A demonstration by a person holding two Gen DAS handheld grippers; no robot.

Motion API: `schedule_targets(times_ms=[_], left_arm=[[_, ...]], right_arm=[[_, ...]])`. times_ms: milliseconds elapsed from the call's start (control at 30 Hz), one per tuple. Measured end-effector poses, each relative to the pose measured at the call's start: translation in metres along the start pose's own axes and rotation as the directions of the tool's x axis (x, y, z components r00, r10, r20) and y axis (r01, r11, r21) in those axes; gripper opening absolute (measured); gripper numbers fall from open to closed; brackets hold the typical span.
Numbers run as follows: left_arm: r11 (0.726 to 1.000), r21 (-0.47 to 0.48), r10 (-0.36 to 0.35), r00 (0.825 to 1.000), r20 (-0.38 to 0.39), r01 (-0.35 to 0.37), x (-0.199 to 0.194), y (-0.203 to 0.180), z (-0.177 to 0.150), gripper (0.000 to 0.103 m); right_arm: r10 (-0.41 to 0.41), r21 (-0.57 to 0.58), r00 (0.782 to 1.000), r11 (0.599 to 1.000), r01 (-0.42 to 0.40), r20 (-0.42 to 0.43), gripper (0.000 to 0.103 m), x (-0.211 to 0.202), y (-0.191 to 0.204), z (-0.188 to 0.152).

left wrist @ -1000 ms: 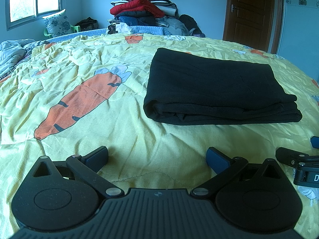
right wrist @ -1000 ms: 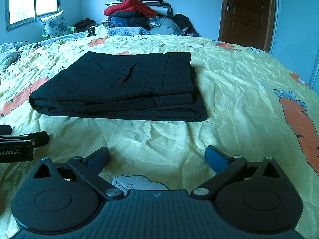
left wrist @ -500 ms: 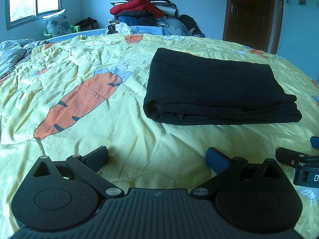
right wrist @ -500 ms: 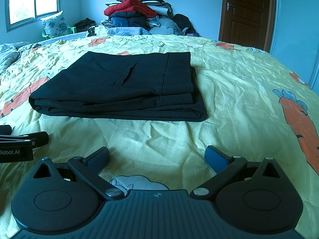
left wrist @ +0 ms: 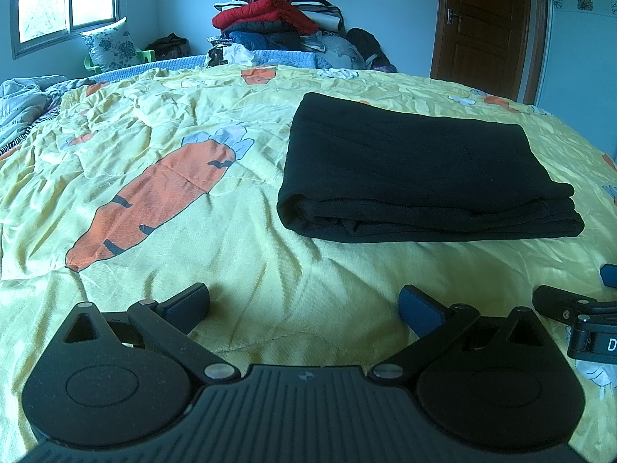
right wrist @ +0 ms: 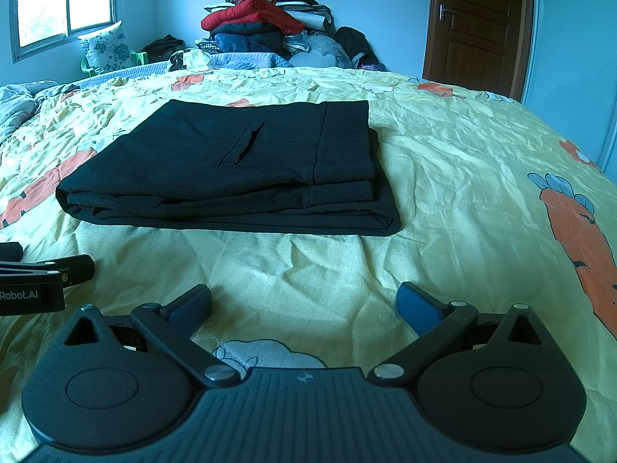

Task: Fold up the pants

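Black pants [left wrist: 416, 173] lie folded into a flat rectangle on the yellow carrot-print bedspread [left wrist: 173, 123]; in the right wrist view the pants [right wrist: 231, 169] show a pocket slit on top. My left gripper [left wrist: 304, 303] rests low on the bedspread in front of the pants, open, with nothing between its fingers. My right gripper [right wrist: 304, 303] is also open and empty, near the pants' front edge. Each gripper appears at the edge of the other's view: the right gripper [left wrist: 570, 308] and the left gripper [right wrist: 46, 270].
A tall pile of clothes [left wrist: 277, 19] stands at the far side of the bed. A floral pillow [left wrist: 110, 44] sits under the window at the left. A brown door [left wrist: 486, 23] is at the back right. Rumpled grey bedding [left wrist: 23, 104] lies at the left edge.
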State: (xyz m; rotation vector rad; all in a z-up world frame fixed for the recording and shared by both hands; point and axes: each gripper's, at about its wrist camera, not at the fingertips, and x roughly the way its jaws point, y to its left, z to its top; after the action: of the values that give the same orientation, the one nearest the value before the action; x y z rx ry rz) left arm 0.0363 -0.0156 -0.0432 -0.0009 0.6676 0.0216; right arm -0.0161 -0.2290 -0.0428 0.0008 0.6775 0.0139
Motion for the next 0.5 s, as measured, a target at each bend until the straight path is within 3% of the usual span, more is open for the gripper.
schedule_targets(times_ms=[500], left_arm=[[1.0, 0.0, 0.0, 1.0, 0.0, 0.0, 0.0, 0.0001, 0.0, 0.103]], right_arm=[[0.0, 0.0, 1.0, 1.0, 0.0, 0.0, 0.103, 0.0, -0.0001, 0.0]])
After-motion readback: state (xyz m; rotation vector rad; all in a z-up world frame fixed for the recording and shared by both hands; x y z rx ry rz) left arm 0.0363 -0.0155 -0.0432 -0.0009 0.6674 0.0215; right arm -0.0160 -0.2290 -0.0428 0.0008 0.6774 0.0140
